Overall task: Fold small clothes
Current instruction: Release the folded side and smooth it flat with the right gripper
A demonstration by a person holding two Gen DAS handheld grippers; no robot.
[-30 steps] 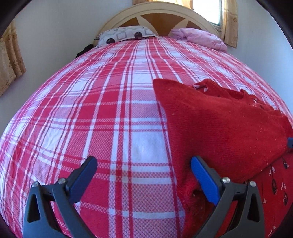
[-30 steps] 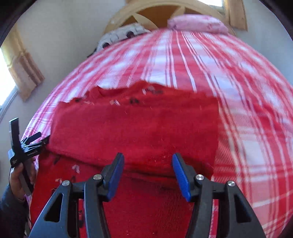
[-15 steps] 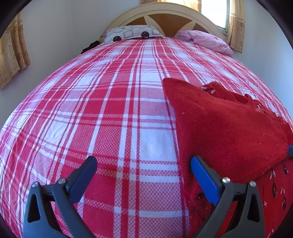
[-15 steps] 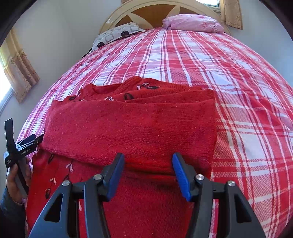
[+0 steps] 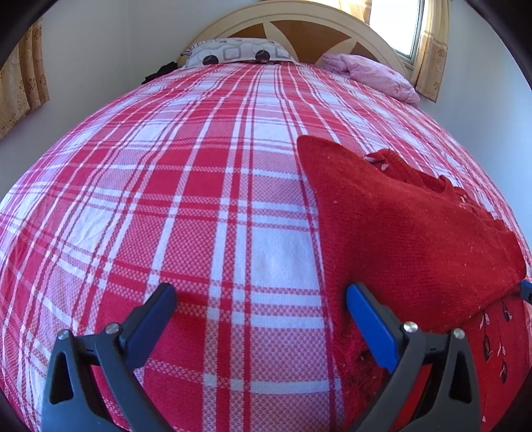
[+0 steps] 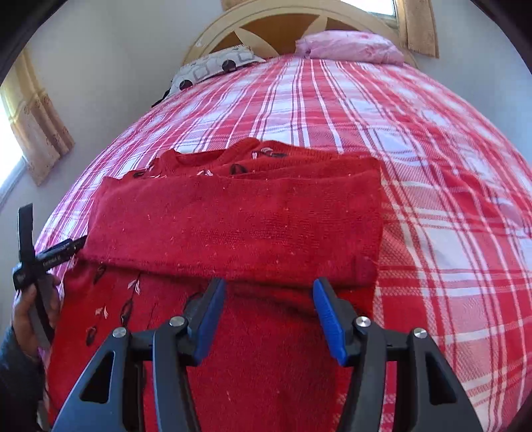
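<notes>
A red knit sweater [image 6: 239, 219] with small leaf motifs lies on the red-and-white plaid bedspread [image 6: 415, 159]. Its upper part is folded down into a flat band across the body. My right gripper [image 6: 267, 294] hovers open above the sweater's near half, its tips just short of the band's folded edge, with nothing pinched. In the left wrist view the sweater [image 5: 405, 239] fills the right side. My left gripper [image 5: 259, 294] stands wide open at its left edge, one finger [image 5: 369, 315] over the knit, the other over the bedspread [image 5: 199, 199].
A patterned pillow [image 5: 232, 54] and a pink pillow [image 5: 369, 73] lie against the wooden headboard [image 6: 266, 28]. Curtained windows flank the bed. A person's hand [image 6: 23, 319] holds the left gripper at the left edge of the right wrist view.
The right gripper has drawn back slightly from the folded edge, which now lies at its tips instead of between them. The left view has tilted a little. The sweater has not moved.
</notes>
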